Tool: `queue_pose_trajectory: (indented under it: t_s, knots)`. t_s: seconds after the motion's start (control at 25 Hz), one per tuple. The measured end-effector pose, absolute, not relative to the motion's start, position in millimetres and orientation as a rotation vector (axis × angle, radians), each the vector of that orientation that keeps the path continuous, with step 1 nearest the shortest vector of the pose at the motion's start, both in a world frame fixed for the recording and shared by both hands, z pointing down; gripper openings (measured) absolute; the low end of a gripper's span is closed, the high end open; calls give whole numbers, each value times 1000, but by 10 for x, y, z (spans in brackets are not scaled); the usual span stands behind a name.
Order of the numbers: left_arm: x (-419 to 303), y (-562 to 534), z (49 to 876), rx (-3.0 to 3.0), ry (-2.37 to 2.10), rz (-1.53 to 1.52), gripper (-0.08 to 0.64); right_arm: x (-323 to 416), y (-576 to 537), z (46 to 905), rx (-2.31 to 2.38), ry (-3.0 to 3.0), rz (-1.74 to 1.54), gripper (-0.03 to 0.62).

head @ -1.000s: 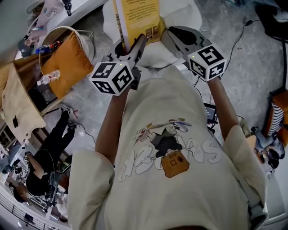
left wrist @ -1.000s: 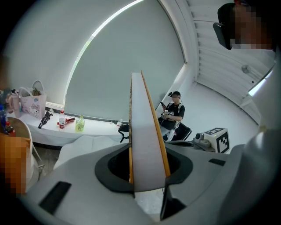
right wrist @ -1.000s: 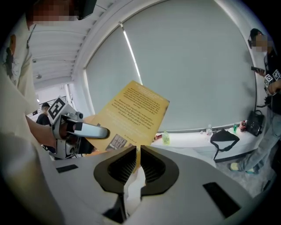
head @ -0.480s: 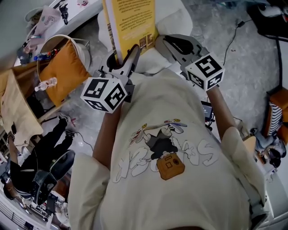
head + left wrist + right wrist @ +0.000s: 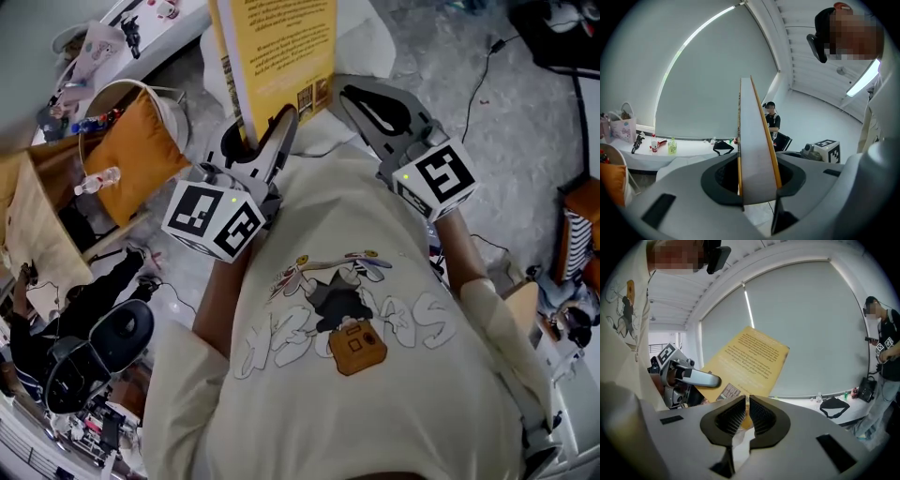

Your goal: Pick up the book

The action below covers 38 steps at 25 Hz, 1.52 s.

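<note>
Book is up. The yellow back cover faces you and it stands upright between your hands, sitting higher in the head view than a second ago. Both hands have climbed with it. It looks clear of the white seat beneath it, so I'd call the pick-up itself made, and what's left is holding it steady.

Your left tongs are clamped across the whole thickness at the bottom edge. In the left gripper view the pale page block fills the gap from pad to pad. Your right tongs are almost together on the opposite lower corner, with only a thin yellow sliver between the ribbed pads in the right gripper view. I can't tell whether that's the cover alone or a few pages with it. If it is just the cover, the left side carries the weight, so don't let the right pull away.

The book's top runs off the head view's upper edge. The front cover never shows, and the print on the back is too small to read. Off to your left, an orange cushion sits well apart.
</note>
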<state>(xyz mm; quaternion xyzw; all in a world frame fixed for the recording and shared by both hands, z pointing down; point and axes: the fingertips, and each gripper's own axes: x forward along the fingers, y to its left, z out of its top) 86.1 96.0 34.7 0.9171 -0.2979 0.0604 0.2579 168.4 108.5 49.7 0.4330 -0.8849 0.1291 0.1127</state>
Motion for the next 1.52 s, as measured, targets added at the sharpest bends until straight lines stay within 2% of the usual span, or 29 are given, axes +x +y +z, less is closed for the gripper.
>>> queue_pose_trajectory:
  t_s: [0.48, 1.52]
  knots:
    - [804, 1021, 277, 2529, -820, 208, 143, 1438, 1050, 173, 1330, -2663, 405, 40]
    - [1085, 1263, 414, 2576, -802, 267, 143, 1488, 1354, 350, 1144, -2773, 471, 40]
